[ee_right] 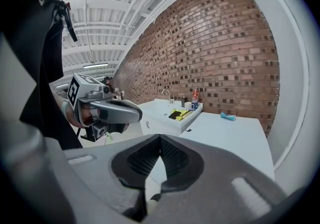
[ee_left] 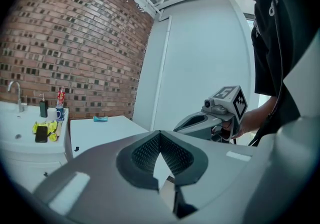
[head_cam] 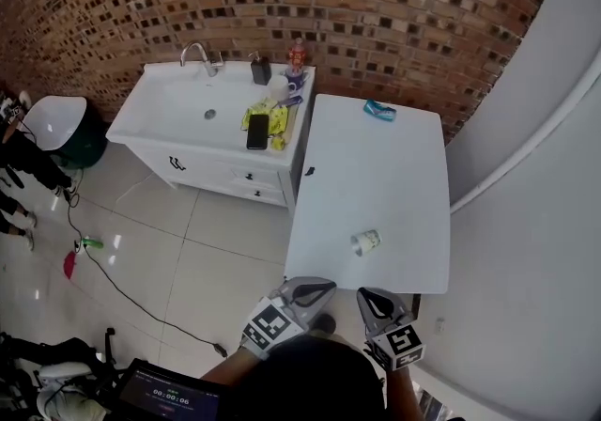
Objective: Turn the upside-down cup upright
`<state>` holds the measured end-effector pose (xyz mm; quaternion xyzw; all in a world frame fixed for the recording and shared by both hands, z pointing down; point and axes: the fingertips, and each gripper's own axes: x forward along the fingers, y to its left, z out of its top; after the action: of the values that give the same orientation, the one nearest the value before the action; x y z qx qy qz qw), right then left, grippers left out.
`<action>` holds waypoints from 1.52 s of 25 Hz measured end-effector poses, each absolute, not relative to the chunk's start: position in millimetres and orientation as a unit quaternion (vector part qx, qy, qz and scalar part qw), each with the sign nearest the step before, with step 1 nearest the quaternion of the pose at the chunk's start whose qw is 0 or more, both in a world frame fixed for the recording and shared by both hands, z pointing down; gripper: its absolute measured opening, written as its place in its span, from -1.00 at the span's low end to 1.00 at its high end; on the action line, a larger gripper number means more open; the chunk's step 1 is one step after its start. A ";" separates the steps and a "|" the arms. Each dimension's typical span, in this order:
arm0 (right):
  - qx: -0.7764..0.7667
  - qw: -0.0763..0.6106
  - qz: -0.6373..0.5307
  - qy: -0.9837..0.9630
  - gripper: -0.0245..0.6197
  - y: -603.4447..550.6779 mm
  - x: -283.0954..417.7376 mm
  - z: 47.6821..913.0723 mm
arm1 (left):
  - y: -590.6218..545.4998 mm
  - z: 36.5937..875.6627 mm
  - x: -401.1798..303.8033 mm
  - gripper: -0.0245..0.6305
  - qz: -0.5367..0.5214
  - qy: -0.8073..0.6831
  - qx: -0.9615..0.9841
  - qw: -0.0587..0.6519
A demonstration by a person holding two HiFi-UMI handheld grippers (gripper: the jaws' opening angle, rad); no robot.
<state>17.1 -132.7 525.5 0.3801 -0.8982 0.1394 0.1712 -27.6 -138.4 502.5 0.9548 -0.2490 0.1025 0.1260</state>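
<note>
We hold left gripper and right gripper closed and empty, just off the tabletop's near edge, cup near that edge, blue packet at far edge, sink cabinet along left edge.

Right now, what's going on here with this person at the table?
A person stands at the near end of a white table with a gripper in each hand. The left gripper and the right gripper are both shut and empty, held side by side at the table's near edge. A small cup sits alone near that edge, just ahead of them, untouched. The turning has not started yet.
</note>
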 end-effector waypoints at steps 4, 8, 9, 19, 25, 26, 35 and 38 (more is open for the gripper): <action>0.384 0.178 0.142 -0.895 -0.95 -153.6 8.6 524.4 | -159.9 502.8 -36.2 -0.88 0.099 -0.243 0.956 0.128; 0.390 0.189 0.143 -0.890 -0.95 -174.8 2.6 527.7 | -183.3 504.1 -42.9 -0.88 0.097 -0.236 0.958 0.132; 0.391 0.191 0.144 -0.889 -0.95 -179.7 1.1 528.5 | -188.8 504.4 -44.7 -0.88 0.096 -0.233 0.958 0.133; 0.413 0.211 0.155 -0.872 -0.95 -222.3 -15.7 533.2 | -231.1 509.3 -58.3 -0.88 0.095 -0.196 0.965 0.148; 0.429 0.225 0.164 -0.859 -0.95 -237.7 -24.3 538.5 | -246.1 509.9 -65.9 -0.88 0.095 -0.172 0.968 0.154; 0.431 0.228 0.164 -0.857 -0.95 -239.9 -25.8 539.3 | -248.3 510.5 -67.8 -0.88 0.095 -0.169 0.969 0.155; 0.440 0.263 0.167 -0.842 -0.95 -250.6 -26.1 556.0 | -258.7 516.8 -79.4 -0.88 0.100 -0.157 0.969 0.159; 0.440 0.279 0.164 -0.838 -0.95 -254.6 -21.8 563.3 | -259.6 517.4 -81.5 -0.88 0.099 -0.167 0.968 0.162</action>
<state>-21.8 -254.6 563.3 0.4404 -0.8377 0.1636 0.2786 -81.5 -259.6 517.4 0.9675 -0.1669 0.0989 0.1620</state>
